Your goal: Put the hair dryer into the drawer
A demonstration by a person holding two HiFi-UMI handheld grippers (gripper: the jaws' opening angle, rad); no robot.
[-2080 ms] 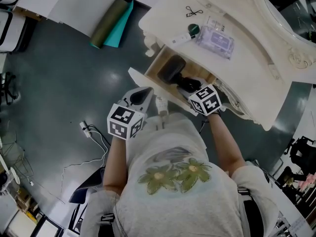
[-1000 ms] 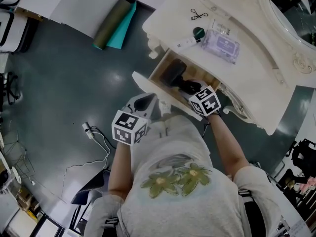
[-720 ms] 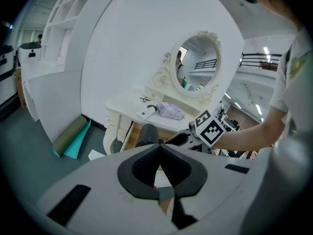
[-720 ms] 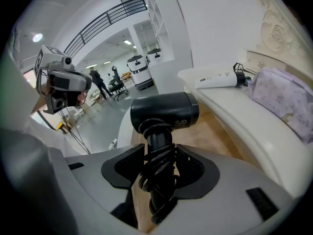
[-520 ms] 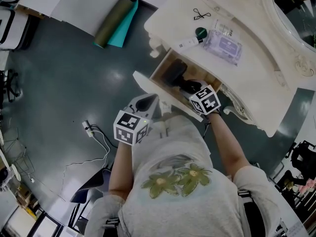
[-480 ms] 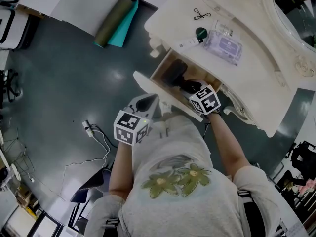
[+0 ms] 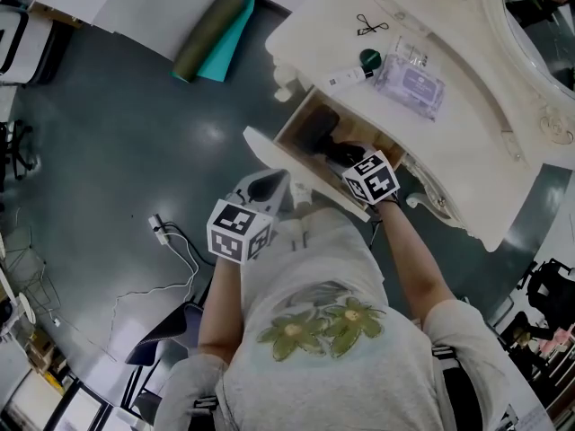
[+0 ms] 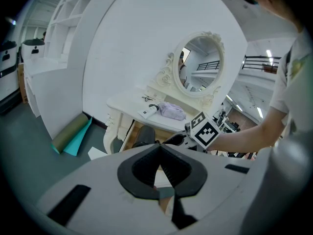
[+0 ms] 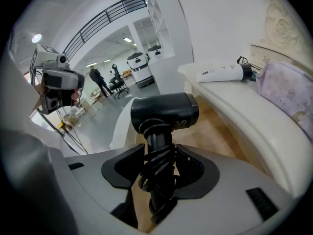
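Lower centre, left gripper (image 8: 159, 153) jaws pinched together on nothing. Beyond, clamped in right gripper (image 9: 159, 173) jaws by its cord-wrapped handle: black hair dryer (image 9: 164, 112), head over the wooden floor of the open drawer (image 7: 274, 158), mid-frame, under the white table (image 7: 467, 133).

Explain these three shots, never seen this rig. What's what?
No robot: a person holds a two-jaw tool in each hand; the checkered cubes are part of them. One picture looks down from a head camera; the other two ride on the tools. The right tool is shut on a black hair dryer by its cord-wrapped handle, over the open drawer of a white dressing table. The left tool is shut and empty. On the tabletop: a tube, a purple pouch, a black clip.
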